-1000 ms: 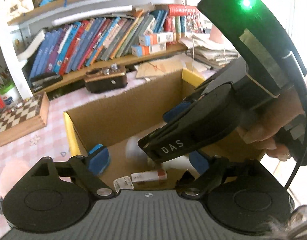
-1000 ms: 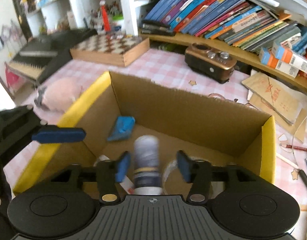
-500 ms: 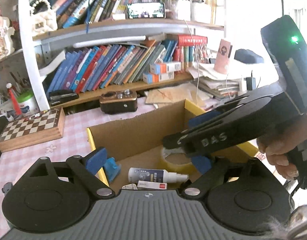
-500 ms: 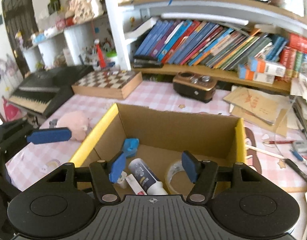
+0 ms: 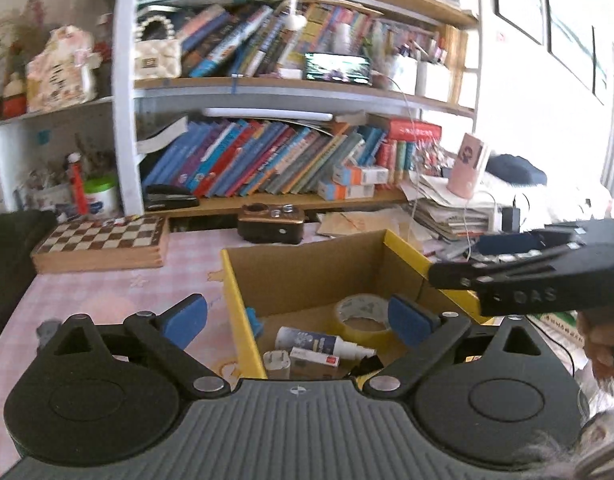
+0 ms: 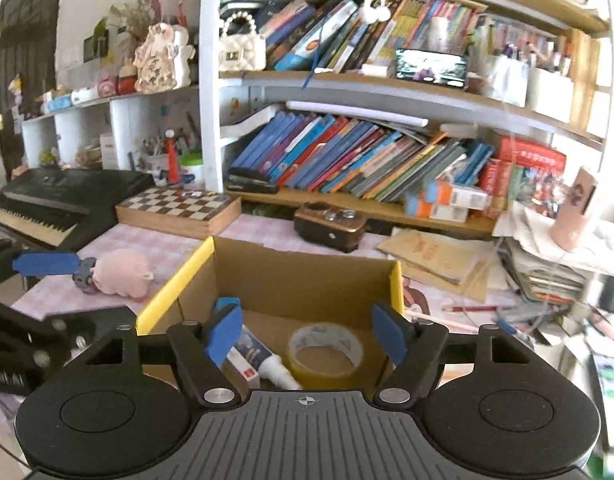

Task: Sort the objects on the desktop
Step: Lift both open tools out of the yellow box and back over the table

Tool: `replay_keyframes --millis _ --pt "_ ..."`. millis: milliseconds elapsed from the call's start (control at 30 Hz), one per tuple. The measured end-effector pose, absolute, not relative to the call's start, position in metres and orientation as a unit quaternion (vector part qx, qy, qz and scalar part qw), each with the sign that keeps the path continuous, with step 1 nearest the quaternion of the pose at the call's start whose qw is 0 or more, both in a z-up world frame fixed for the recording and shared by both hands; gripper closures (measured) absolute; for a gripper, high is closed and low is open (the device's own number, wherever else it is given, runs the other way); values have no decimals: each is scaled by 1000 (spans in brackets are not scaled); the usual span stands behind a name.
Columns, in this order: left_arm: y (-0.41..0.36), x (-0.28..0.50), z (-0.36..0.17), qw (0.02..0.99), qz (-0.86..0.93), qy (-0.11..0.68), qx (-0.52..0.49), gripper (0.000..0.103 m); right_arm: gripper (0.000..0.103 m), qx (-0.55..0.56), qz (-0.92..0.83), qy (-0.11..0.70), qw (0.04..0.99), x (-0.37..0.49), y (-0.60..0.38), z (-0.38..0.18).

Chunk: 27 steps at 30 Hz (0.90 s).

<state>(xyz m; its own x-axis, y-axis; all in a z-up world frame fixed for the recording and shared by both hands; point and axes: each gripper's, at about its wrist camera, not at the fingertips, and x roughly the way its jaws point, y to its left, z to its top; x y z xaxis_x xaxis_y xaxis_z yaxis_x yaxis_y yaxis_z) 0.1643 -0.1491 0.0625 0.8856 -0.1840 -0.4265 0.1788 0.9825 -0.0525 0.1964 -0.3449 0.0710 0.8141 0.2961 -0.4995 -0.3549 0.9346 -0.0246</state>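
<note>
A: Where do the desktop things sit at this moment?

B: Mostly inside the cardboard box (image 6: 291, 280) on the pink checked surface (image 5: 107, 284). A spray bottle (image 5: 319, 342) lies on its side on the box floor, a roll of tape (image 6: 325, 350) flat to its right, a small red-and-white carton (image 5: 314, 358) just near of the bottle, and a blue clip (image 6: 225, 303) against the left wall. Lying flat, none of them can roll or tip.

A: And the two tools?

B: The left hand-held gripper (image 5: 297, 320) hovers above the box's near left edge, fingers spread wide, nothing between them. The right hand-held gripper (image 6: 307, 336) is over the box's near side, likewise spread and carrying nothing.

A: Why held that way?

B: My reading: both are raised above the rim and ready to reach for another item.

A: What is left outside?

B: A pink plush toy (image 6: 121, 272) lies on the surface left of the box, well apart from it. It looks the likeliest next pick, closest to the left tool.
</note>
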Motion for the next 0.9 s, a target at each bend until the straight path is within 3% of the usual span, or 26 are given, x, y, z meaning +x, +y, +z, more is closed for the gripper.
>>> replay_keyframes --millis 600,900 --pt "-99 98 22 961 -81 263 -30 4 26 -6 95 298 950 119 -318 31" --pt "-68 75 12 958 -74 274 -30 4 20 11 66 318 946 80 -286 17"
